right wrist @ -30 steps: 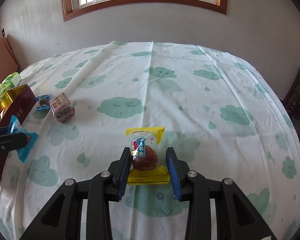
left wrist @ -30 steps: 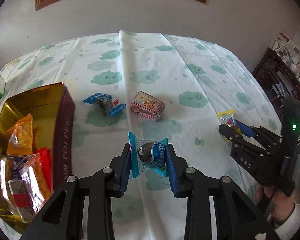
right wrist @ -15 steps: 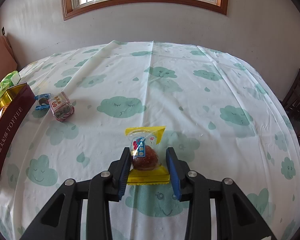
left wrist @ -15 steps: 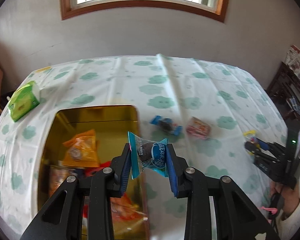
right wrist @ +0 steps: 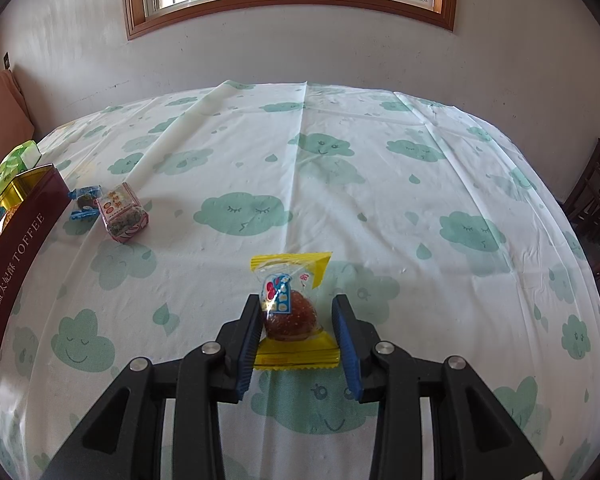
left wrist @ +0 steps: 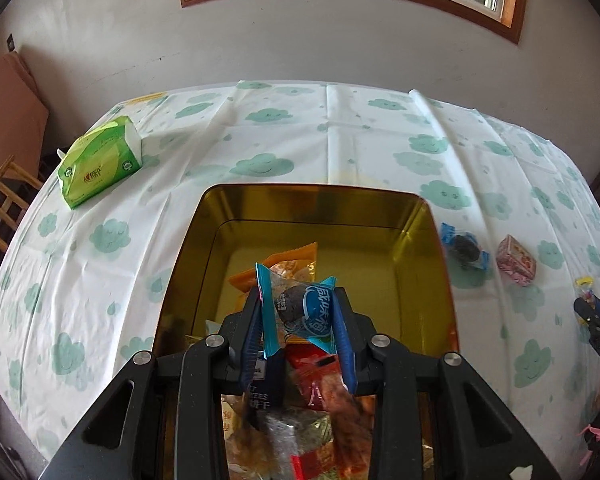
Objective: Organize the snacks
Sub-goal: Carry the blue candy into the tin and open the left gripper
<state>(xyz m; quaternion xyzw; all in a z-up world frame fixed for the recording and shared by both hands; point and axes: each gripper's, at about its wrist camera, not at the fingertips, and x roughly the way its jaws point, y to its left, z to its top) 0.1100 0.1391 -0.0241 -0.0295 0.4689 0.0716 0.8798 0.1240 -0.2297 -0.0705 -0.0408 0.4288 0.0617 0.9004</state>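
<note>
My left gripper (left wrist: pixel 297 297) is shut on a blue-wrapped dark snack (left wrist: pixel 302 314) and holds it above the open gold tin (left wrist: pixel 312 190). Inside the tin lie an orange packet (left wrist: pixel 294 258), a red packet (left wrist: pixel 316 364) and other wrapped snacks. My right gripper (right wrist: pixel 296 308) grips a yellow-wrapped brown snack (right wrist: pixel 290 314) low over the cloud-print tablecloth; it shows at the right edge of the left wrist view as the right gripper (left wrist: pixel 588 308). A second blue-wrapped snack (left wrist: pixel 464 246) and a pink boxed snack (left wrist: pixel 516 260) lie on the cloth right of the tin.
A green tissue pack (left wrist: pixel 100 160) lies at the table's far left. In the right wrist view the tin's maroon side (right wrist: pixel 16 256) stands at the left edge, with the blue snack (right wrist: pixel 85 198) and pink box (right wrist: pixel 124 212) beside it. A wooden chair (left wrist: pixel 0 200) stands off the left edge.
My left gripper has carried the blue-wrapped snack leftward from above the cloth to above the tin. The right gripper and its yellow snack have stayed put.
</note>
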